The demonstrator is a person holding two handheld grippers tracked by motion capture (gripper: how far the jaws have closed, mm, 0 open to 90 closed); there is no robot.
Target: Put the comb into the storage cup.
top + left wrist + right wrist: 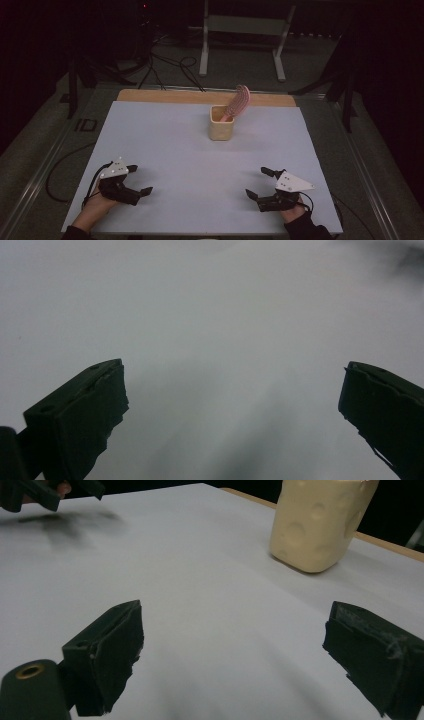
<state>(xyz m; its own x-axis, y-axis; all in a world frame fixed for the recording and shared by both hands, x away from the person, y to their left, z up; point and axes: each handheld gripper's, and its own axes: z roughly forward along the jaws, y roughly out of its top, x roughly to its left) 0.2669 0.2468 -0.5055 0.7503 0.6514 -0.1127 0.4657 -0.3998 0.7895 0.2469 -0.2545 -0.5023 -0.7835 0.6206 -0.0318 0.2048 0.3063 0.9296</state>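
A cream cup [221, 123] with round dimples stands upright at the far middle of the white table [165, 145]. A pink hairbrush [237, 102] leans out of it, bristle head up and to the right. My left gripper [140, 181] rests near the front left corner, open, nothing between its jaws [230, 410]. My right gripper [259, 182] lies near the front right, also open and empty [232, 650]. The right gripper view has the cup [315, 525] ahead to the right, and the left gripper [45, 492] far off at the top left.
The table's far edge is a bare wooden strip [165, 95]. Beyond it, on the dark floor, stand a white metal frame [245, 35] and several black cables [170, 65]. Broad bare tabletop lies between the grippers and the cup.
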